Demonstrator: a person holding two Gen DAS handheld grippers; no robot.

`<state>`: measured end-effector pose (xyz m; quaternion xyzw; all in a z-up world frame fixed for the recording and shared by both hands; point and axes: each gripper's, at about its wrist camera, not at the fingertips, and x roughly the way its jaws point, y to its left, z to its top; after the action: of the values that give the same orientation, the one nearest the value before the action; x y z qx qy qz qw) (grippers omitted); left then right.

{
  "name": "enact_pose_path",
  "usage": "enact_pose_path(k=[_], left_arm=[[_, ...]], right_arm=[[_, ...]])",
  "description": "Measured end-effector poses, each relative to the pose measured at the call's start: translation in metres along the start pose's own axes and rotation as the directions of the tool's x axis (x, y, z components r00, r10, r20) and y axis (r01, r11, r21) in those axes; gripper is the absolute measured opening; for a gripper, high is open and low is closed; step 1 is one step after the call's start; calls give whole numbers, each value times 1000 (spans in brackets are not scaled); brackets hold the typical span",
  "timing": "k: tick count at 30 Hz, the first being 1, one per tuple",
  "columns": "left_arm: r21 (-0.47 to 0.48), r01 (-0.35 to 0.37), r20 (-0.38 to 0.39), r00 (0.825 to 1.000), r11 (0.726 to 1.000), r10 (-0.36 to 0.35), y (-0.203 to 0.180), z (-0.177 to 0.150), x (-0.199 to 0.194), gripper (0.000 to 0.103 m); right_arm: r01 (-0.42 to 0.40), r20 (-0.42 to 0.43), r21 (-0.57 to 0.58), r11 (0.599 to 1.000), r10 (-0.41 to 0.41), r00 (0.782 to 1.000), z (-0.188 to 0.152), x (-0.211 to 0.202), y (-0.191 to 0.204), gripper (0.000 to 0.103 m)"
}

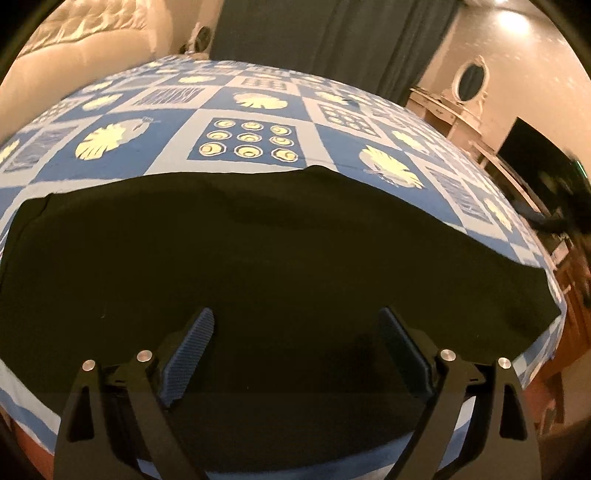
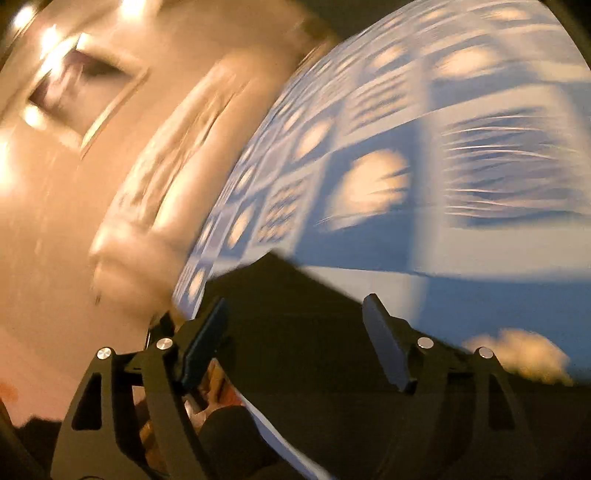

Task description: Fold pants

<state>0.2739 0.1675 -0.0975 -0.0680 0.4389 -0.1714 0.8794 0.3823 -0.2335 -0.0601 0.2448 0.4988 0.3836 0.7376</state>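
Jaws of left gripper (image 1: pixel 295 332) and right gripper (image 2: pixel 295 325) spread wide, above black pants (image 1: pixel 258 240), blue patterned bedspread (image 1: pixel 247 140)

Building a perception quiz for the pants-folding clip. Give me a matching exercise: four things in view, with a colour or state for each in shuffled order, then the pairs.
Things
1. pants
2. bedspread
3. left gripper
4. curtain

Colour or state
A. blue and white squares with pale leaf prints
B. open, nothing between its fingers
C. dark grey-green, hanging beyond the far edge of the bed
D. black, spread flat on the bed

Pairs: 1-D, 2-A, 3-B, 4-C
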Motion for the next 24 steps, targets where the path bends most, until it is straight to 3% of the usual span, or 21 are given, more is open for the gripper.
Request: enact_pose_path(k=[2, 5, 10, 12, 13, 14, 15, 18, 20, 22, 24], left_arm=[[17, -4, 9, 1000, 1000, 4, -1, -2, 0, 90], [40, 6, 9, 1000, 999, -6, 0, -3, 1, 91], [27, 42, 34, 999, 999, -43, 7, -2, -5, 91], [2, -1, 95, 996, 1000, 1, 11, -2, -13, 91], [-9, -25, 128, 991, 1000, 25, 13, -2, -17, 91], [-18, -30, 145, 989, 999, 32, 17, -2, -19, 91], [-37, -14, 135, 991, 999, 19, 24, -1, -16, 91], [-58, 23, 122, 992, 998, -15, 34, -2, -9, 91], [-35, 11, 122, 992, 999, -6, 32, -4, -9, 91], [-14, -8, 122, 992, 1000, 10, 29, -6, -5, 91], [22, -33, 119, 992, 999, 30, 24, -9, -3, 92]], right_arm=[[-25, -126, -38, 999, 20, 992, 22, 71, 15, 76], [4, -235, -98, 995, -26, 972, 52, 147, 26, 76], [8, -330, -127, 992, -50, 943, 75, 220, 24, 76], [3, -370, -145, 989, -58, 927, 76, 237, 23, 73], [-2, -376, -161, 987, -59, 925, 75, 239, 24, 66], [-14, -389, -165, 986, -51, 920, 73, 241, 24, 32], [-5, -399, -166, 986, -62, 915, 71, 243, 23, 13], [27, -380, -212, 977, -108, 919, 69, 240, 24, 9], [60, -342, -213, 975, -132, 930, 73, 240, 24, 8], [88, -333, -238, 967, -167, 928, 73, 248, 23, 8], [85, -326, -193, 978, -145, 934, 72, 250, 16, 8]])
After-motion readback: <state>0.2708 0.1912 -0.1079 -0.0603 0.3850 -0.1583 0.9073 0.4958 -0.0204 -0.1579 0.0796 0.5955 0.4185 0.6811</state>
